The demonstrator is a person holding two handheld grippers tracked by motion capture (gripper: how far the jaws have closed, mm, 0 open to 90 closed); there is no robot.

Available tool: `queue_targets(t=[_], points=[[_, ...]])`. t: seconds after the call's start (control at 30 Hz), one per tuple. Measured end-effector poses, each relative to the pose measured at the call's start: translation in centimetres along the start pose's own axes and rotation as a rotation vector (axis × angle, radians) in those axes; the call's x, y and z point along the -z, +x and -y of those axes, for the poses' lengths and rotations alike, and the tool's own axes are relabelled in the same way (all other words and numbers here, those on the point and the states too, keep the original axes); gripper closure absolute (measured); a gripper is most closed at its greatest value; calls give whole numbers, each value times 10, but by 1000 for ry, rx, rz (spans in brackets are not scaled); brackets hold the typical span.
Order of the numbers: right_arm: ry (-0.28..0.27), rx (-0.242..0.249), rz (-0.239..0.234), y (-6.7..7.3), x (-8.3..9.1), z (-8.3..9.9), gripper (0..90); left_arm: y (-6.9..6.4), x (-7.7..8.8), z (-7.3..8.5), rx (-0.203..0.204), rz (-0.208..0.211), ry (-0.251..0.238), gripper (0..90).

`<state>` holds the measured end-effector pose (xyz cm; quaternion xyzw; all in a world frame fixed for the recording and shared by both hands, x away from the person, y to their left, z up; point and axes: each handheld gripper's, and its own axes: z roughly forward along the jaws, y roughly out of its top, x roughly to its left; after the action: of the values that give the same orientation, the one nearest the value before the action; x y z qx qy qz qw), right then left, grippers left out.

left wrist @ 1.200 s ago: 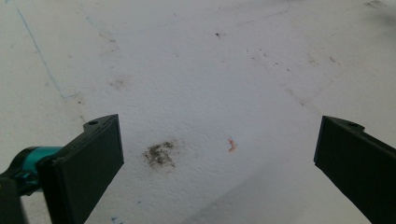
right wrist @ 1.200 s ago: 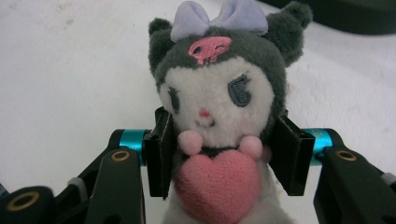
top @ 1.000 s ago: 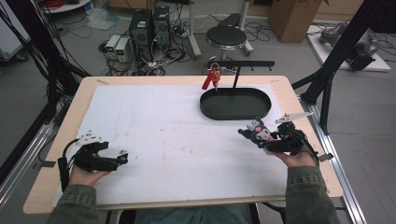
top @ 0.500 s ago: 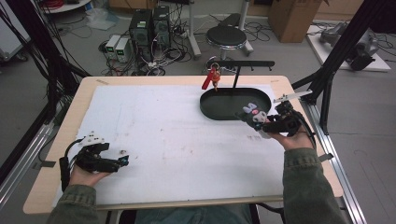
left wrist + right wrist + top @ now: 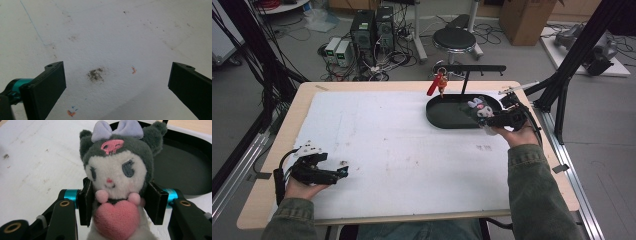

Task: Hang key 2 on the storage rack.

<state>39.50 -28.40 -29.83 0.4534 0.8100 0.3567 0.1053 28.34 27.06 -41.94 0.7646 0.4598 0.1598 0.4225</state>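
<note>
A small plush toy (image 5: 117,177) with a grey hood, a lilac bow, a white face and a pink heart against its chest is clamped at the body between the two black jaws of the right gripper (image 5: 120,202), one jaw pressed into each side. In the high view the plush toy (image 5: 479,106) and the right gripper (image 5: 493,118) are held above the near right end of an oval black tray (image 5: 447,115), which sits at the table's far right corner; whether the toy touches the tray cannot be told from this angle. A black stand (image 5: 467,75) rises from the tray's far edge, with a bar across its top and a small red charm (image 5: 438,84) hanging at the bar's left end. The person's right hand (image 5: 512,131), in an olive green sleeve, reaches forward along the table's right edge. A white sheet (image 5: 402,150), lightly scuffed, covers most of the wooden table (image 5: 307,90). At the near left corner, the left gripper (image 5: 343,172) rests in the person's left hand (image 5: 299,187), low over the sheet. In the left gripper view its jaws stand wide apart with nothing between them, over a dark smudge (image 5: 95,74) and small orange marks (image 5: 134,70) on the sheet.
</note>
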Motion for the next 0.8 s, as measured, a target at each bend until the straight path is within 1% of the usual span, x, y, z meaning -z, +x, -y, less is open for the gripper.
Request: queue_targets(t=[0.1,0.17,0.2,0.3,0.33,0.43,0.53,0.57,0.6,0.7,0.8], points=[[-12,-9,-2,-2,-2,-5,483,1,0,0,4,7,5,17],[-28,-22,-15,-5,-5,-8,483,1,-1,1,3,6,8,17],[-24,-29,-17,-5,-6,-10,483,1,-1,0,1,6,11,17],[-12,-24,-23,-7,-9,-18,483,1,-1,1,4,9,8,17],[-11,-20,-26,-8,-9,-21,483,1,-1,0,5,11,8,17],[-22,-29,-43,-10,-6,-31,484,1,0,0,10,20,2,17],[-41,-35,-57,-13,-5,-41,484,1,1,1,16,20,-6,17],[-38,-40,-61,-13,-5,-43,484,2,2,1,19,21,-9,17],[-39,-36,-59,-13,-6,-46,484,2,2,1,20,20,-11,17],[-7,-33,-58,-13,-11,-55,484,2,2,1,21,22,-10,17],[-1,-41,-57,-15,-15,-62,484,2,2,1,18,30,-8,17]])
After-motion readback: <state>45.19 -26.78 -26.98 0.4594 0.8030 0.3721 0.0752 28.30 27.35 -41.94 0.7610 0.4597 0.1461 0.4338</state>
